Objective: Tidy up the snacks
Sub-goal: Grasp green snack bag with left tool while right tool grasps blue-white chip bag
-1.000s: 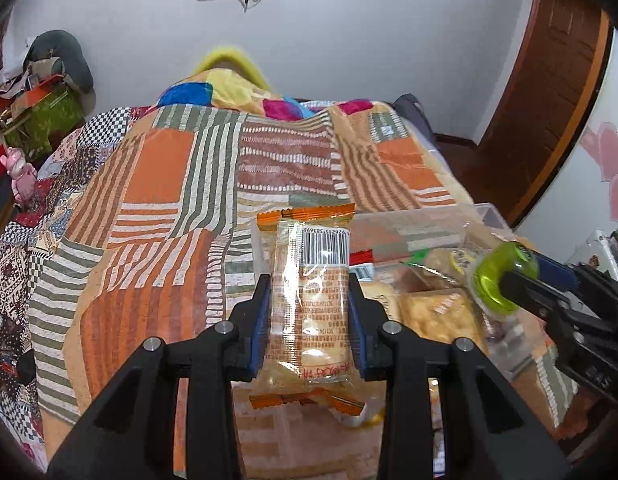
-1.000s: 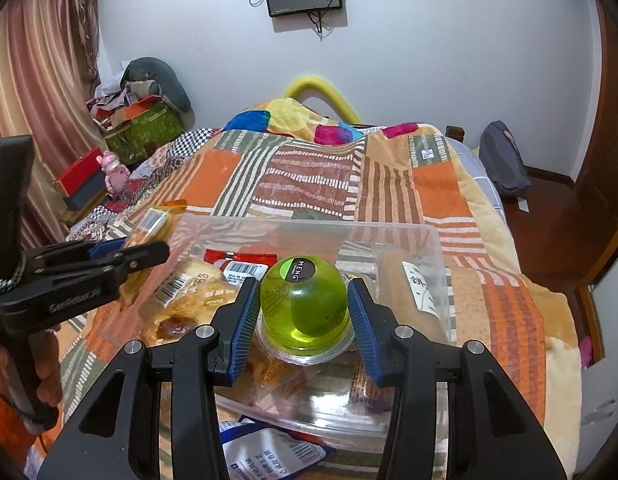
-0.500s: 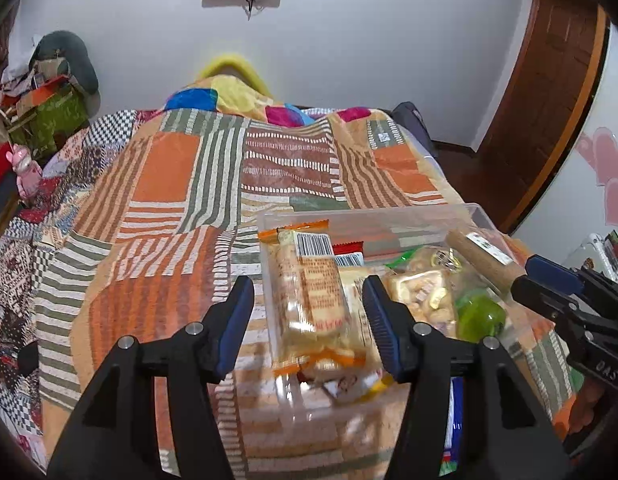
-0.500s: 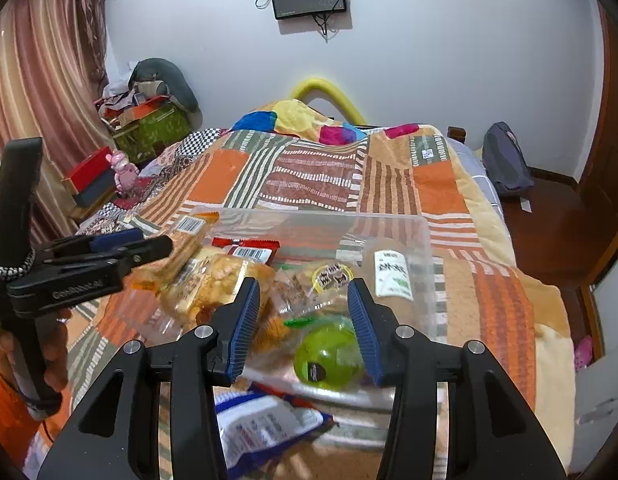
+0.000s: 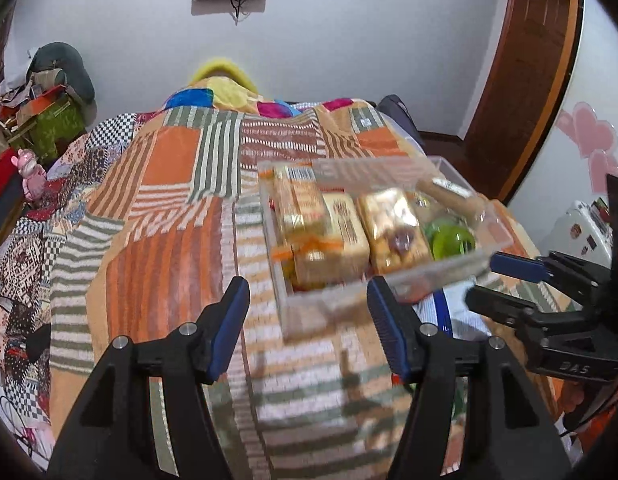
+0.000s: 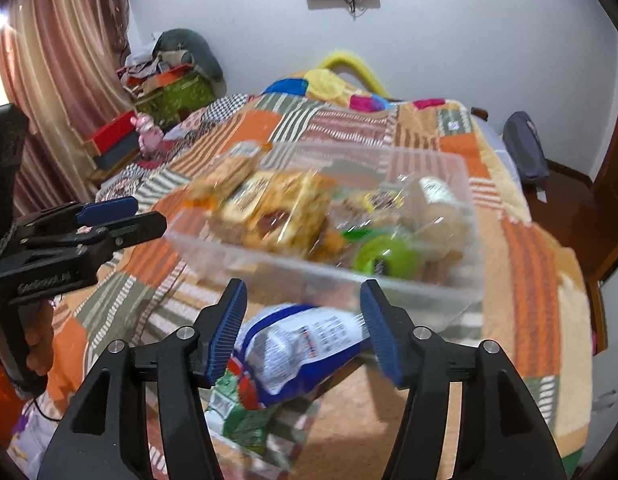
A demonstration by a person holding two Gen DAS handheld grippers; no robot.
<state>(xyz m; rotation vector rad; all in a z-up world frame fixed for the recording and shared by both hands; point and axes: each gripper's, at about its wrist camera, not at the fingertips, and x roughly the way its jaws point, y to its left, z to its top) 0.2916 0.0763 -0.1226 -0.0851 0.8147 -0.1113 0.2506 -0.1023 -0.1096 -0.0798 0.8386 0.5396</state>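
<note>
Left wrist view: the left hand-held gripper (image 5: 309,320), which a second ago clamped an orange-edged cracker packet (image 5: 299,208), has just been opening; its jaws stand apart and empty, the packet now lying in the clear plastic box (image 5: 485,256) on the patchwork quilt (image 5: 161,208), open bed to the left.

Right wrist view: the right hand-held gripper (image 6: 301,328) has released the green jelly cup (image 6: 385,256) into the box, jaws just opening, empty above a blue-and-white snack bag (image 6: 297,348).

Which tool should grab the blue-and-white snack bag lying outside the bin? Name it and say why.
Right. The right tool is open with the blue-and-white snack bag between its pads; the left tool faces the clear bin instead.
</note>
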